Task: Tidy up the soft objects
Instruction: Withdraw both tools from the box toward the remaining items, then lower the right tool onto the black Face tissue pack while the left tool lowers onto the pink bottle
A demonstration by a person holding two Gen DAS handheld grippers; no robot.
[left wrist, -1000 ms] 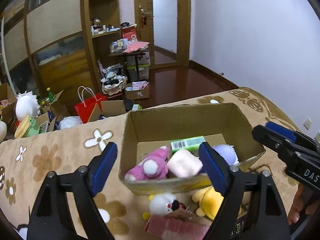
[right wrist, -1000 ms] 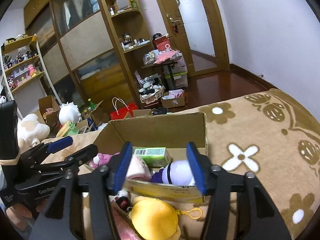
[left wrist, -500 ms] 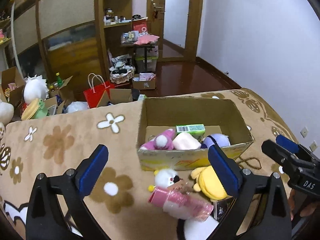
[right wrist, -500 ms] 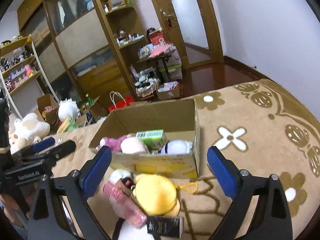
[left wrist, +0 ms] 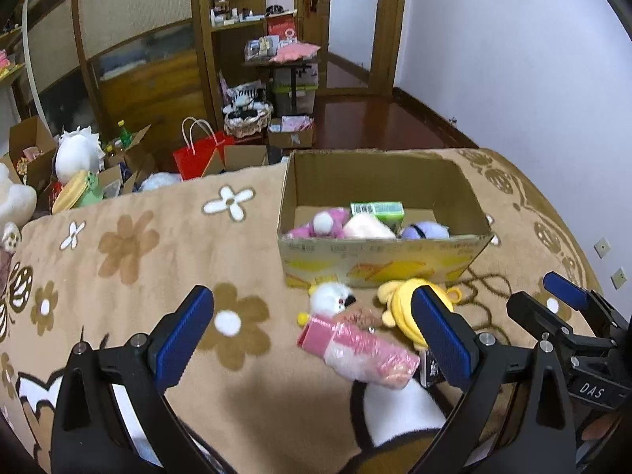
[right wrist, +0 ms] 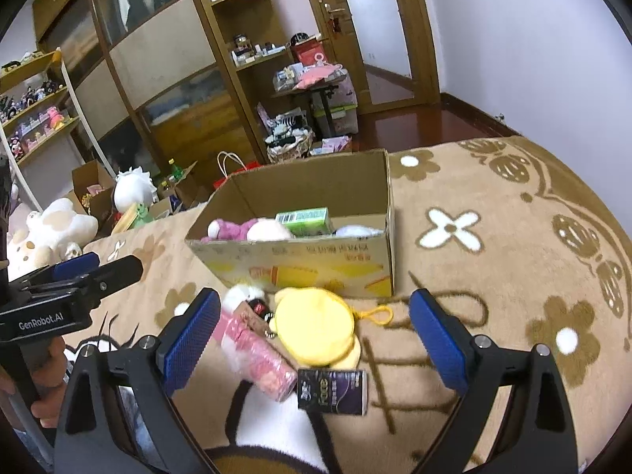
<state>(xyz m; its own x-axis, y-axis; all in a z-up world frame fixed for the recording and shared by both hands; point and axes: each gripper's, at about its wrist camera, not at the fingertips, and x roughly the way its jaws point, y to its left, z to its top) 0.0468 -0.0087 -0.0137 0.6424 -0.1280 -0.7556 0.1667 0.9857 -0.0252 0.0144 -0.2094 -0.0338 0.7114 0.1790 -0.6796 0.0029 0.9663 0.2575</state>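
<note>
An open cardboard box (left wrist: 379, 264) (right wrist: 312, 268) stands on the flowered blanket and holds a pink plush (left wrist: 320, 225), a pale pink soft block (left wrist: 367, 229), a green carton (left wrist: 377, 211) and a purple plush (left wrist: 424, 231). In front of it lie a white plush (left wrist: 331, 296), a pink wrapped roll (left wrist: 355, 349) (right wrist: 256, 351), a yellow plush (right wrist: 316, 328) (left wrist: 399, 304) and a small dark packet (right wrist: 333, 391). My left gripper (left wrist: 312, 339) is open and empty above the roll. My right gripper (right wrist: 314, 339) is open and empty above the yellow plush.
A white and black plush (left wrist: 395, 410) lies at the near edge under both grippers. Behind the blanket's far edge are a red bag (left wrist: 197, 158), cardboard boxes, plush toys (right wrist: 51, 229) and wooden cabinets. A white wall runs on the right.
Both grippers have pulled back from the box toward me and opened wider. The loose toys in front of the box have come fully into view.
</note>
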